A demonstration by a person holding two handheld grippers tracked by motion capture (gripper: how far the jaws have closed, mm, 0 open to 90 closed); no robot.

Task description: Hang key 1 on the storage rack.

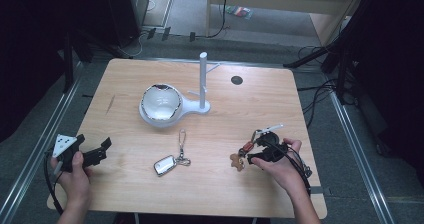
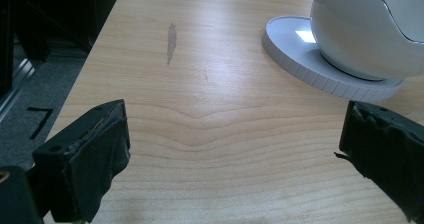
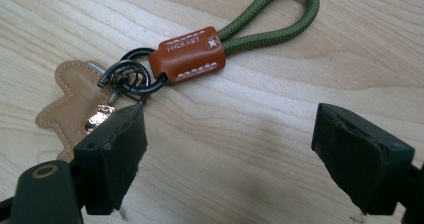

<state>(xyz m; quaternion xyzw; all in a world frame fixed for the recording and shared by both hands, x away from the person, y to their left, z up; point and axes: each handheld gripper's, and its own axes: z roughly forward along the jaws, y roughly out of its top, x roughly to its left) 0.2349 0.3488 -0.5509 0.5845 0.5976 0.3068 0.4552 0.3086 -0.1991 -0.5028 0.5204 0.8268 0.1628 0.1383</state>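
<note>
Left gripper [image 1: 95, 153] idles at the table's left edge, jaws wide, nothing between them. Right gripper [image 3: 227, 149], jaws spread and empty, sits just before the green cord-loop keychain with tan leather tab and gingerbread charm [image 3: 192, 54] lying front right on the pale wooden table [image 1: 220, 194]. Likely the pickup approach; next, close on the tab or cord. Tab's stamped lettering is unreadable.

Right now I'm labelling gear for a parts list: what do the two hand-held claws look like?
Both are black. The left claw carries a pale grey three-cornered plate with dark dots, and a black cable trails from it. The right claw trails a black cable too. Up close, the fingers are blocky, with worn, ragged black pads. Forearms are bare.
</note>
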